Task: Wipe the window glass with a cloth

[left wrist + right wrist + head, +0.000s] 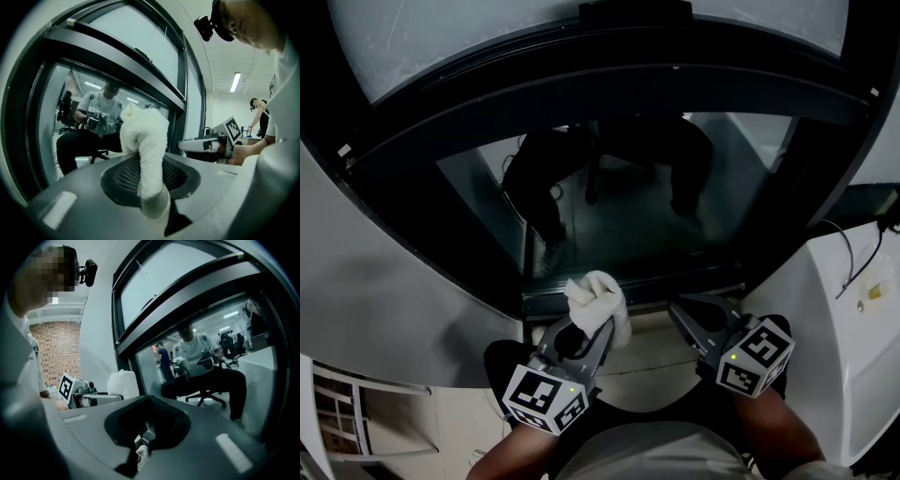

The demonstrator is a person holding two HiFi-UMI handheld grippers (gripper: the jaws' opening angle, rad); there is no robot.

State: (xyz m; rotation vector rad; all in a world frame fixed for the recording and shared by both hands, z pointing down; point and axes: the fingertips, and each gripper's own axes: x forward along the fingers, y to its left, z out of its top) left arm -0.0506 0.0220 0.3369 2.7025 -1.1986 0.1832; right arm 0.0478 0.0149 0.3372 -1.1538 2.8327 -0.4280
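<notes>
A dark-framed window seen from above, with both grippers held low in front of it. The left gripper [592, 330] has its jaws clamped on a white cloth [598, 300], which stands up from the jaws in a bunched, fluffy wad. In the left gripper view the cloth [144, 140] rises from between the jaws and folds over at the top, with one end hanging down toward the camera. The wad sits at the lower edge of the window glass [675, 211], near the pane's bottom left corner and right against the bottom rail of the window frame [628, 286]. Whether it touches the glass cannot be told.

The right gripper [680, 307] is just beside the left one, also pointing at the lower edge of the window. Its jaws are together with nothing between them.

Through the glass, a seated person [201, 364] in a light top and dark trousers sits on an office chair [206, 397]. Above the pane a thick dark crossbar [609, 94] separates it from a pale upper pane.
</notes>
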